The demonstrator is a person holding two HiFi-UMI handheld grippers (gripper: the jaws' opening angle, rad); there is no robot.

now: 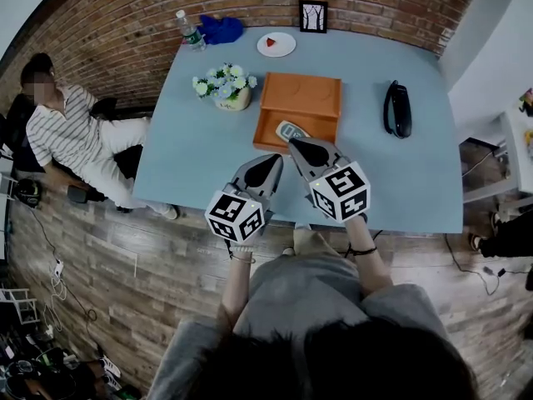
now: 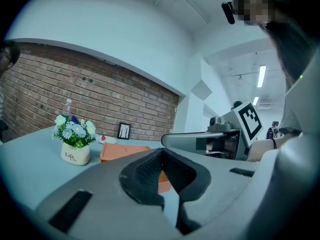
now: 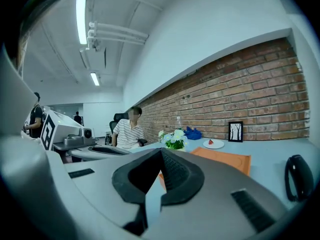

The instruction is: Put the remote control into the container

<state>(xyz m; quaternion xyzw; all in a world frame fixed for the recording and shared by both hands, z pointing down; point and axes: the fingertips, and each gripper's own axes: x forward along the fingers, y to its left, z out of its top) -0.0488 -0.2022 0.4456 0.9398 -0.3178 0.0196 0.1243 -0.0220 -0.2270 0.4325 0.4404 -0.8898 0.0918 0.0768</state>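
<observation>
The grey remote control (image 1: pixel 291 130) lies inside the orange tray container (image 1: pixel 312 98), at its near edge. Just above that near edge my right gripper (image 1: pixel 293 143) is shut and empty, its tip almost over the remote. Beside it on the left, my left gripper (image 1: pixel 276 158) is also shut with nothing in it, over the table in front of the tray. In the left gripper view the shut jaws (image 2: pixel 161 154) point at the tray (image 2: pixel 125 151). From the right gripper (image 3: pixel 161 153) view the tray (image 3: pixel 222 159) shows ahead; the remote is hidden in both gripper views.
A flower pot (image 1: pixel 226 87) stands left of the tray. A black handset (image 1: pixel 397 108) lies to the right. At the table's (image 1: pixel 200 157) far edge are a bottle (image 1: pixel 188 30), a blue cloth (image 1: pixel 221 29), a white plate (image 1: pixel 276 44) and a picture frame (image 1: pixel 313 16). A person (image 1: pixel 71 136) sits at the left.
</observation>
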